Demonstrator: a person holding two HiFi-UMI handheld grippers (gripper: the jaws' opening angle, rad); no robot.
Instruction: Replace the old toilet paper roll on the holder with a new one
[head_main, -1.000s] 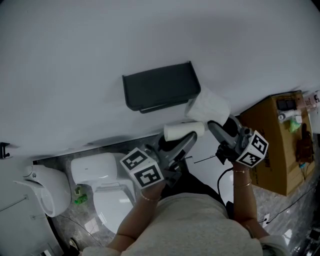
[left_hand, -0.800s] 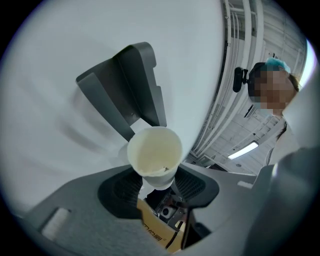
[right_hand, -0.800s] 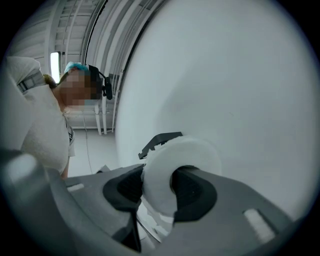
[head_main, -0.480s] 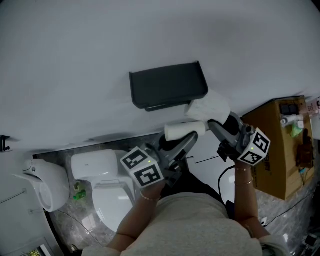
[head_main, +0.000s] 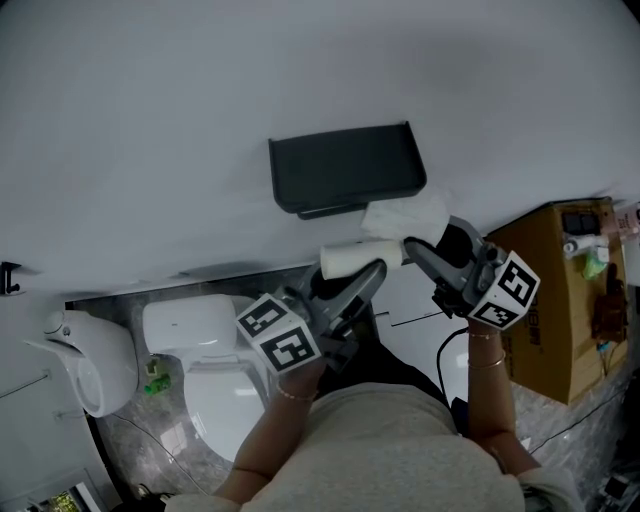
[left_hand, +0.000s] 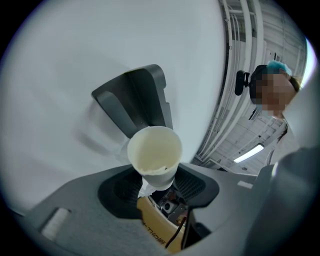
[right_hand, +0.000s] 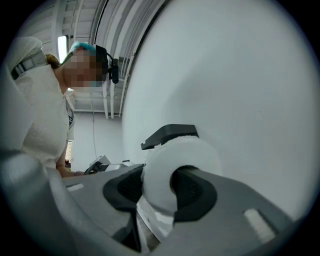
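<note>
both tongs loaded just below the wall holder

the left tongs (head_main: 370, 272) pinch the empty tube (head_main: 357, 257) near one end, so its open mouth looks back into the left gripper view with the dark holder (head_main: 346, 170) behind it on the pale wall (head_main: 180, 110). the right tongs (head_main: 416, 250) pinch the side of the new toilet paper roll (head_main: 408, 214), with one jaw passed through its core hole and the other on the outside of the paper. in the head view the tube lies just beside the roll, to its left and a little lower. the roll sits near the holder's lower right corner, but whether it touches the holder cannot be told. a white toilet (head_main: 215, 375) stands lower left on the floor and a cardboard box (head_main: 555, 300) at right.
</note>
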